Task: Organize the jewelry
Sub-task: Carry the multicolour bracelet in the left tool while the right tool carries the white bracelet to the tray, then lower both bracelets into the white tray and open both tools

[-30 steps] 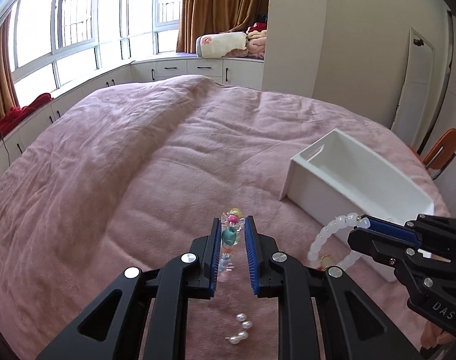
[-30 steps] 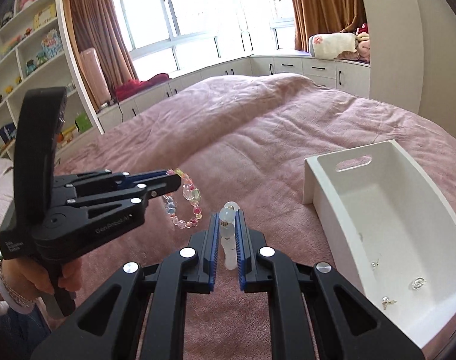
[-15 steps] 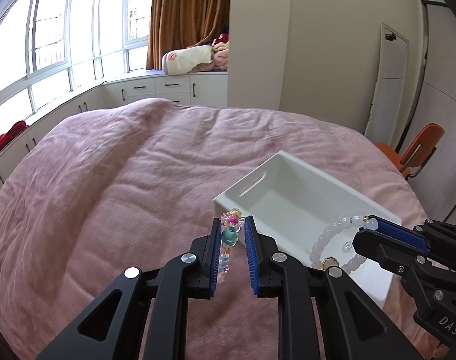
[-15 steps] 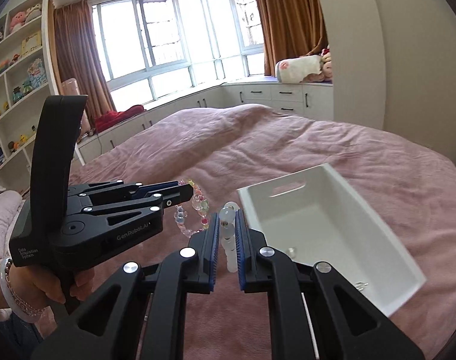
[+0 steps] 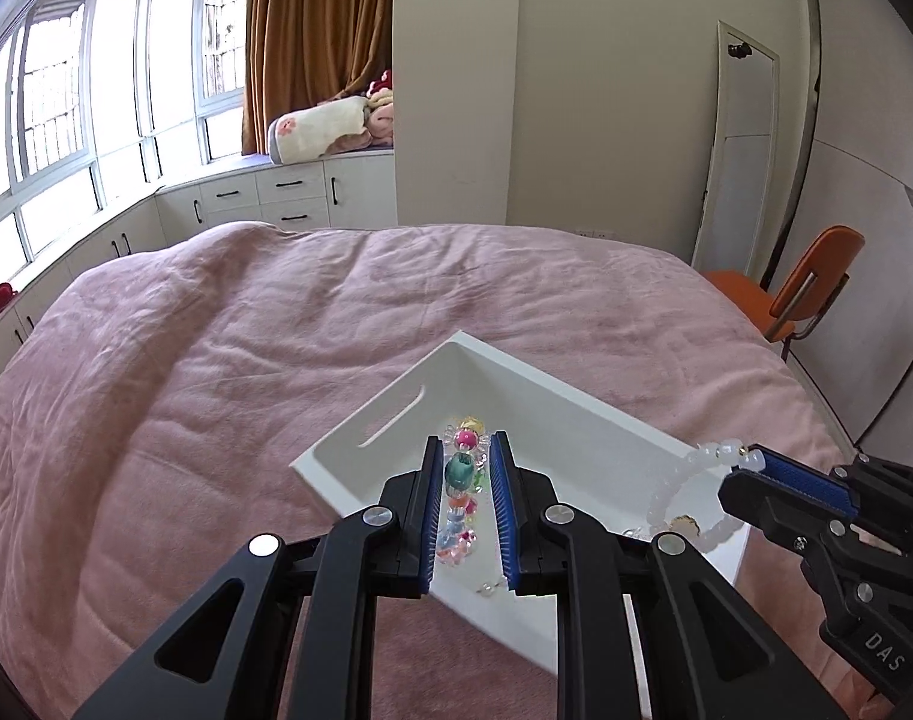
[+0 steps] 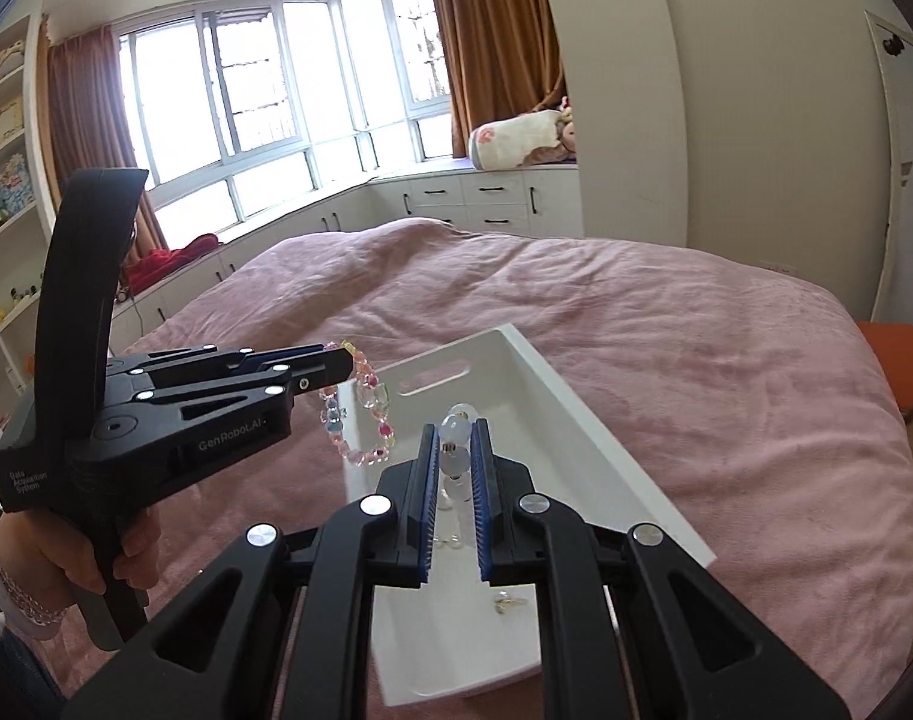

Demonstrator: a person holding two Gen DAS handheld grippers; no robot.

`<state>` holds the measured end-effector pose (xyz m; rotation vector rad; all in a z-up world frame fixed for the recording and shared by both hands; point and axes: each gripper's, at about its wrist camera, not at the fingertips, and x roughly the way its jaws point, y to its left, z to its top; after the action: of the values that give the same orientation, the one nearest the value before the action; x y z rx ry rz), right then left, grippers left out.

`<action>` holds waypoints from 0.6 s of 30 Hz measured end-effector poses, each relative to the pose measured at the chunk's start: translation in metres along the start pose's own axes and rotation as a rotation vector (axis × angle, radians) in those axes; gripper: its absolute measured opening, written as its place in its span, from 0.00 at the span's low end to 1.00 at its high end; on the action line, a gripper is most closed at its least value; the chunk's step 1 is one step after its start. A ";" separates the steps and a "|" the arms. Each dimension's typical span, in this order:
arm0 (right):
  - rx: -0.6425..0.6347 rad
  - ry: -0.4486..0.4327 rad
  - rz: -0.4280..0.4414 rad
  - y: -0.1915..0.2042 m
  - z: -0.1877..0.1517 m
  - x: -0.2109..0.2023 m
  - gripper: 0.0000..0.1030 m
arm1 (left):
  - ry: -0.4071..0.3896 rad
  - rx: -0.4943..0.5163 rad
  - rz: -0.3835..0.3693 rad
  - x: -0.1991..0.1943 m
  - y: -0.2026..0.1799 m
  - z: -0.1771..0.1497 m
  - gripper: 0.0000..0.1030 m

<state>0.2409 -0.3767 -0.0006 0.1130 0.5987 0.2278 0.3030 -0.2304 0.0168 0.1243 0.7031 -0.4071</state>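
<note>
Bracelets hang over the white tray [image 5: 552, 414] on the bed [image 5: 216, 372]: left hand-held gripper [image 5: 463, 483] clamps the colourful one [image 5: 459, 471], right hand-held gripper [image 6: 455, 468] clamps the white one [image 6: 455, 438].

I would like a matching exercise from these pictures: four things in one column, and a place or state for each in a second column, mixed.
1. colourful bracelet
2. white bracelet
3. tray
4. chair

a. lies on the pink bed
b. held in the left gripper
c. stands beside the bed
d. held in the right gripper

Pairs: 1-b, 2-d, 3-a, 4-c
</note>
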 end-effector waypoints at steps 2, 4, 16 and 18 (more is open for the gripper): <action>0.008 0.016 -0.008 -0.008 -0.002 0.002 0.11 | 0.015 0.003 0.001 0.013 -0.007 0.004 0.20; 0.006 0.033 -0.022 -0.013 -0.006 0.007 0.11 | 0.029 0.006 0.004 0.025 -0.012 0.006 0.20; 0.019 0.120 -0.064 -0.031 -0.024 0.036 0.11 | 0.113 0.038 0.059 0.095 -0.030 -0.004 0.20; 0.019 0.134 -0.072 -0.034 -0.027 0.042 0.11 | 0.120 0.054 0.067 0.103 -0.034 -0.008 0.20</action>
<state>0.2651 -0.3981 -0.0512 0.0946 0.7373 0.1604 0.3552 -0.2923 -0.0556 0.2240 0.8037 -0.3568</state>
